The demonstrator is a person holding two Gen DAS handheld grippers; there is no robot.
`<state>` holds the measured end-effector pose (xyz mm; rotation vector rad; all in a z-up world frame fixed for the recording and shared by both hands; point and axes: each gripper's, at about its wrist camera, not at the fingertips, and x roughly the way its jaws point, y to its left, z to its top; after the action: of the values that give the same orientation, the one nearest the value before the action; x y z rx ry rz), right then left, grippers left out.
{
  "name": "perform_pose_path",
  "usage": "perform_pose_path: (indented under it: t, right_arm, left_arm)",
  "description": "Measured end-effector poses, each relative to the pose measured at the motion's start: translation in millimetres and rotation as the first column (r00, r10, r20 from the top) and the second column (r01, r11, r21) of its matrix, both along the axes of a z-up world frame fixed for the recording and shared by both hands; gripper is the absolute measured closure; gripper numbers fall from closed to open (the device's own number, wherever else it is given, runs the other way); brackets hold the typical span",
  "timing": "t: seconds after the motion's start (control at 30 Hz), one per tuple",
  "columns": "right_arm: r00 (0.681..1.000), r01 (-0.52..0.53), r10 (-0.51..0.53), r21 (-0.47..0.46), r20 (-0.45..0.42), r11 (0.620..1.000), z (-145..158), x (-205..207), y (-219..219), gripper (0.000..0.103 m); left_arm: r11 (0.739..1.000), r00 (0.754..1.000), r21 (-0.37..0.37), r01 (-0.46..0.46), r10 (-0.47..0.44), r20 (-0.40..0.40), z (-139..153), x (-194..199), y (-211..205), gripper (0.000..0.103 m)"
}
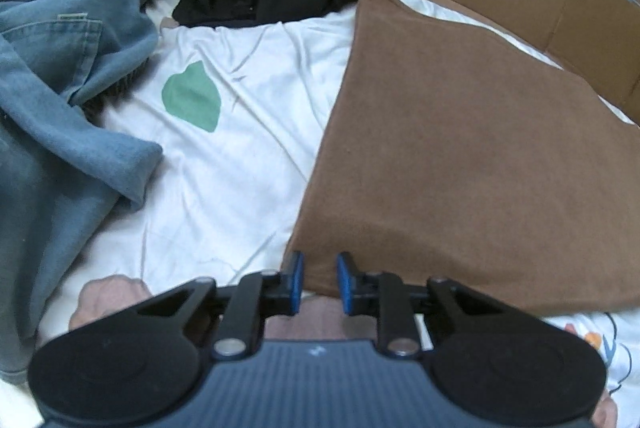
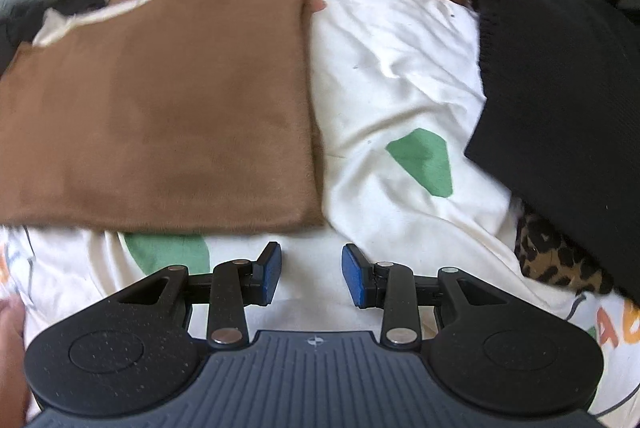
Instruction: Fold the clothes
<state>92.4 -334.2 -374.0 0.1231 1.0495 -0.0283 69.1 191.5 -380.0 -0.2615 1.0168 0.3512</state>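
Here, the folded brown fleece cloth (image 1: 472,156) lies flat on white bedding (image 1: 240,156); the left gripper (image 1: 319,282), jaws narrowly parted, straddles its near corner, while the right gripper (image 2: 311,274) hovers half-open and empty just short of its near edge.

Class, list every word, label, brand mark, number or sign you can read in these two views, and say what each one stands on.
No text reads whole in either view.
Orange letters on the white sheet, cut off at the picture's right edge: too partial to read.
Small white emblem on the right gripper's ribbed body: a symbol, no letters.
Small pale mark on the left gripper's body: too blurred to read.
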Motion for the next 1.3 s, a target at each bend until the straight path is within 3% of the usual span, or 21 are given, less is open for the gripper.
perform_pose_path:
  t: [0.13, 0.23, 0.27, 0.3, 0.37, 0.53, 0.63, 0.67, 0.7, 0.8, 0.9, 1.0, 1.07, 1.17, 1.3]
  right_arm:
    - [0.996, 0.092, -0.092, 0.148, -0.004, 0.985, -0.8, 1.5, -15.6, 0.063]
    - [0.988, 0.154, -0.156, 0.283, -0.017, 0.947, -7.4, 1.6, -28.4, 0.063]
    - [0.986, 0.165, -0.168, 0.319, -0.017, 0.933, -9.9, 1.6, -31.6, 0.062]
    - [0.984, 0.174, -0.179, 0.354, -0.019, 0.919, -12.7, 1.9, -34.1, 0.062]
    - [0.979, 0.196, -0.203, 0.423, -0.029, 0.885, -18.7, 3.0, -38.9, 0.063]
    - [0.954, 0.278, -0.295, 0.544, -0.059, 0.792, -34.6, 5.5, -52.5, 0.063]
    - [0.932, 0.329, -0.351, 0.604, -0.086, 0.726, -44.7, 4.2, -61.3, 0.069]
    - [0.924, 0.345, -0.369, 0.622, -0.096, 0.703, -47.9, 3.8, -64.2, 0.076]
    - [0.919, 0.358, -0.381, 0.633, -0.106, 0.686, -50.0, 3.5, -66.3, 0.091]
    - [0.920, 0.352, -0.377, 0.650, -0.107, 0.674, -48.7, 3.7, -70.3, 0.097]
    - [0.918, 0.344, -0.384, 0.676, -0.097, 0.652, -42.6, 4.8, -74.6, 0.098]
    - [0.908, 0.356, -0.406, 0.701, -0.102, 0.618, -38.8, 3.1, -80.2, 0.098]
    - [0.909, 0.362, -0.402, 0.695, -0.114, 0.621, -38.6, 4.0, -79.5, 0.098]
    - [0.915, 0.364, -0.383, 0.677, -0.130, 0.639, -38.8, 7.7, -76.9, 0.098]
    - [0.904, 0.395, -0.393, 0.674, -0.166, 0.624, -43.7, 7.8, -79.4, 0.097]
  left_arm:
    - [1.000, 1.000, -0.001, -0.001, 0.001, -0.006, -0.3, 0.3, 2.1, 0.087]
    - [1.000, 1.000, -0.005, -0.009, 0.008, -0.013, 5.1, -1.3, 3.3, 0.089]
    - [1.000, 1.000, -0.008, -0.014, 0.014, -0.013, 7.9, -2.6, 3.7, 0.087]
    - [1.000, 1.000, -0.008, -0.027, 0.027, -0.013, 10.4, -4.3, 4.6, 0.077]
    - [0.998, 0.998, -0.023, -0.062, 0.062, -0.006, 14.1, -8.8, 8.8, 0.068]
    - [0.981, 0.989, -0.135, -0.141, 0.144, 0.012, 13.7, -19.1, 20.8, 0.068]
    - [0.950, 0.976, -0.234, -0.206, 0.216, 0.015, 8.7, -23.2, 28.3, 0.068]
    - [0.933, 0.970, -0.278, -0.228, 0.243, 0.022, 7.1, -24.9, 31.2, 0.068]
    - [0.914, 0.962, -0.321, -0.248, 0.271, 0.027, 5.5, -26.6, 34.1, 0.068]
    - [0.882, 0.953, -0.391, -0.262, 0.301, 0.041, 1.2, -28.6, 37.3, 0.066]
    - [0.842, 0.938, -0.457, -0.287, 0.344, 0.045, -5.7, -31.9, 42.3, 0.066]
    - [0.822, 0.932, -0.482, -0.304, 0.361, 0.028, -11.2, -36.1, 46.2, 0.065]
    - [0.817, 0.930, -0.488, -0.307, 0.367, 0.029, -11.9, -40.5, 49.6, 0.063]
    - [0.779, 0.911, -0.538, -0.322, 0.410, 0.047, -18.7, -48.7, 56.4, 0.060]
    - [0.736, 0.886, -0.598, -0.316, 0.455, 0.091, -29.1, -53.6, 61.3, 0.057]
